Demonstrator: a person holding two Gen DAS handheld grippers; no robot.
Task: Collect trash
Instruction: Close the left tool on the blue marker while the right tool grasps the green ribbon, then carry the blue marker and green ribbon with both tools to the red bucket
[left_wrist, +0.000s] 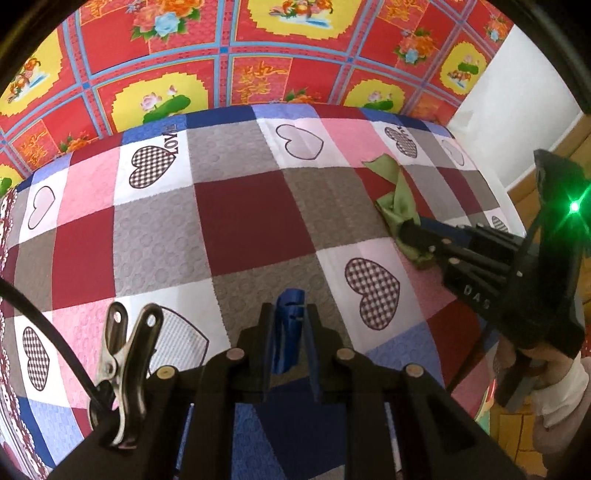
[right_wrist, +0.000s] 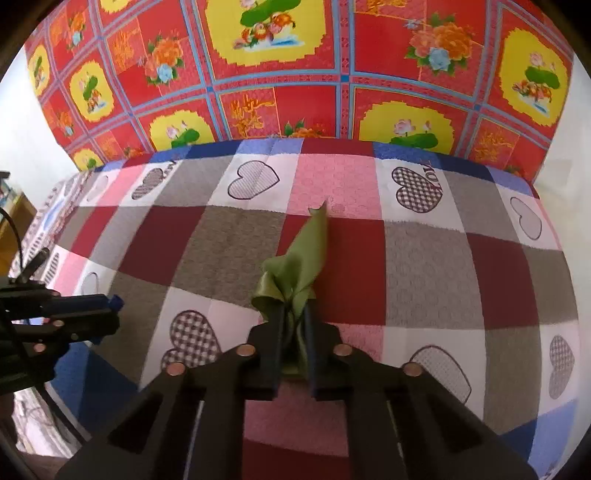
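My left gripper (left_wrist: 290, 314) is shut on a crumpled blue scrap (left_wrist: 290, 325), held a little above the checked bedspread (left_wrist: 236, 221). The same blue scrap (right_wrist: 116, 302) shows at that gripper's tip at the left edge of the right wrist view. My right gripper (right_wrist: 294, 314) is shut on a green ribbon (right_wrist: 303, 254), whose free end trails away across a dark red square. In the left wrist view the right gripper (left_wrist: 400, 230) comes in from the right, with the green ribbon (left_wrist: 397, 199) bunched at its tip.
A red and yellow flowered cloth (right_wrist: 295, 74) hangs behind the bed. The bedspread's right edge (left_wrist: 491, 192) drops to a white wall and a wooden floor. A metal clip (left_wrist: 125, 354) and a black cable sit on the left gripper's body. A gloved hand (left_wrist: 554, 387) holds the right gripper.
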